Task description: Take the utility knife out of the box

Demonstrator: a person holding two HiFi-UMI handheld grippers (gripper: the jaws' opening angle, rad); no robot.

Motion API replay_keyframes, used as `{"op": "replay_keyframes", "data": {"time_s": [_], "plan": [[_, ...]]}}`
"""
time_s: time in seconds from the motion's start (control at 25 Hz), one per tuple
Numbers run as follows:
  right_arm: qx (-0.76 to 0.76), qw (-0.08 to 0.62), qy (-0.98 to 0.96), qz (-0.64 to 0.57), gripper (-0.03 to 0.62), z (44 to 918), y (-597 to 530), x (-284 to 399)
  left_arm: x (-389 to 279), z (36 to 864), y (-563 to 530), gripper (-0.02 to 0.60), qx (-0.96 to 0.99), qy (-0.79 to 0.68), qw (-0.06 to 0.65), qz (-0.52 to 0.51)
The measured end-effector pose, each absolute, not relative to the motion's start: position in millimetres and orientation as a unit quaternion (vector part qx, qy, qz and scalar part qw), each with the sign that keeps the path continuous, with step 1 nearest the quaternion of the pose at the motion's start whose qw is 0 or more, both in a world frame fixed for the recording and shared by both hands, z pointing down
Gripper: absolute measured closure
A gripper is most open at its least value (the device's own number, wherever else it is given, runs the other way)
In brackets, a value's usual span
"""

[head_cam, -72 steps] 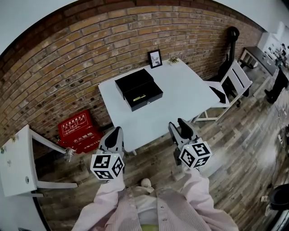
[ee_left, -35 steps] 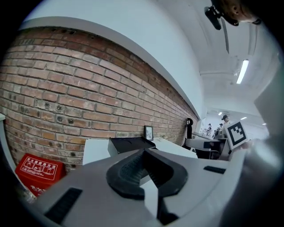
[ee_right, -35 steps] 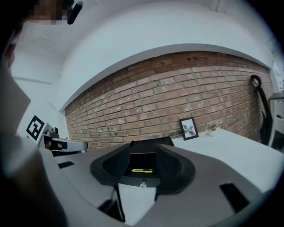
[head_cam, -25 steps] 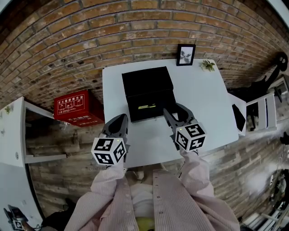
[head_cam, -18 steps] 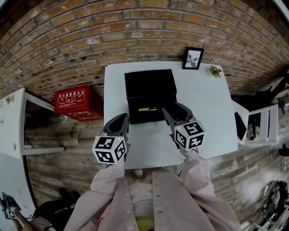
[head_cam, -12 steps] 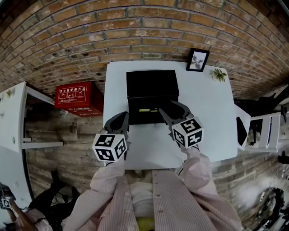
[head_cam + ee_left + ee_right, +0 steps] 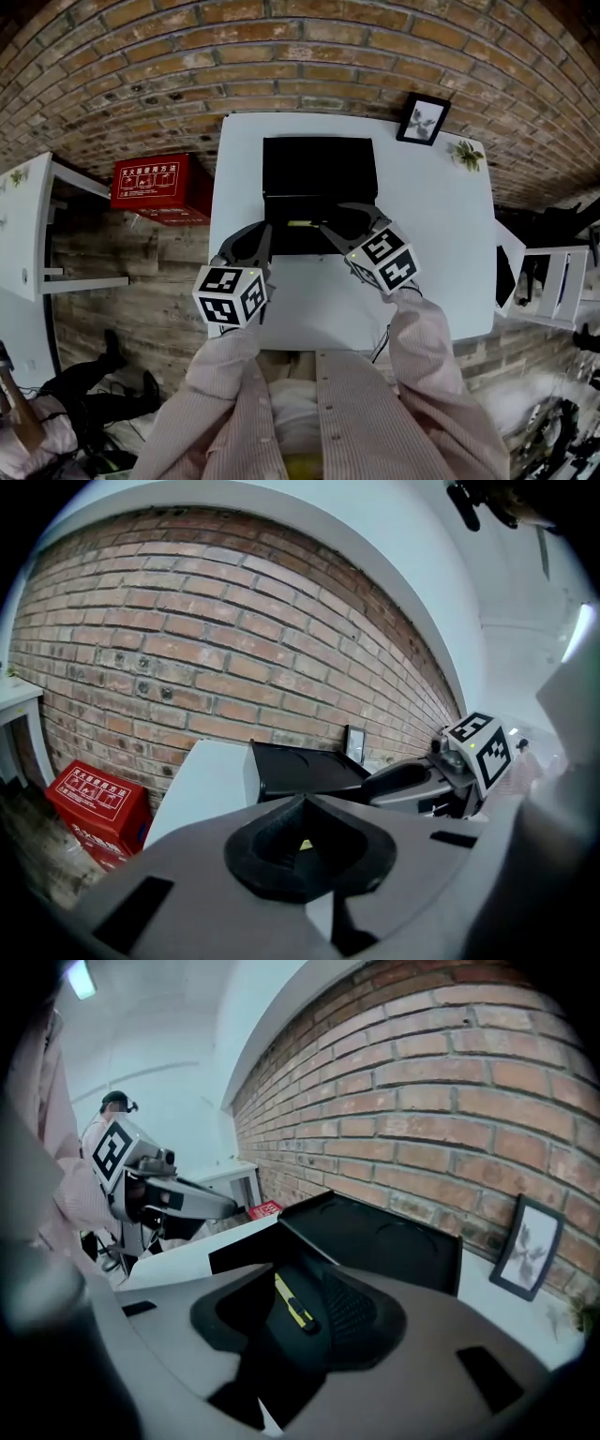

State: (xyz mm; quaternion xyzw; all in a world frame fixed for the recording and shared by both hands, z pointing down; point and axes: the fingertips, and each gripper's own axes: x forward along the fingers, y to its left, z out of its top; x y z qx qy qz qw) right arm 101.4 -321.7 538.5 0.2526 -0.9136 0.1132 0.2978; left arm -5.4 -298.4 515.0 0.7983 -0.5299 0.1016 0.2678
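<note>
1. Setting. The counter (image 7: 436, 234) stands against a brick wall (image 7: 281, 56). The black box (image 7: 281, 236) sits on it at the wall side.

2. Box. The lid (image 7: 319, 167) is folded back toward the wall. This leaves the lower half open from above, so its contents can be reached without moving the box.

3. Left tongs (image 7: 300, 801). The tips are together and grip nothing. They are held at the near left corner of the box, clear of the opening. Judgement: this position keeps them out of the working path and ready to steady the box if it slides.

4. Right tongs (image 7: 294, 1279). The jaws stand moderately apart and empty, aimed into the open half of the box, with the target framed between them. Judgement: this gap suits a slim body taken across its width.

5. Utility knife (image 7: 292, 1303). It is yellow and lies flat on the floor of the box, not yet touched. In the head view its long axis runs left to right, parallel to the wall. The end nearer the right tongs carries a black part. Which end holds the blade cannot be determined.
</note>
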Motion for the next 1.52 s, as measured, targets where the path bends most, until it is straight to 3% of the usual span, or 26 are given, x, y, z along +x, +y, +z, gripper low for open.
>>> {"op": "replay_keyframes", "data": {"time_s": [0.88, 1.28, 1.52], "plan": [[0.078, 0.509, -0.856, 0.044, 0.431, 611.9, -313.5, 77.0, 10.9, 543.8, -310.9, 0.589, 0.816, -0.468, 0.320, 0.117], [0.053, 0.525, -0.848, 0.041, 0.438, 622.7, -309.7, 72.3, 10.3, 548.6, -313.2, 0.589, 0.814, -0.463, 0.330, 0.116], [0.041, 0.525, -0.849, 0.033, 0.484, 623.7, -304.2, 71.5, 12.0, 549.9, -312.2, 0.589, 0.815, -0.461, 0.331, 0.119]]}}
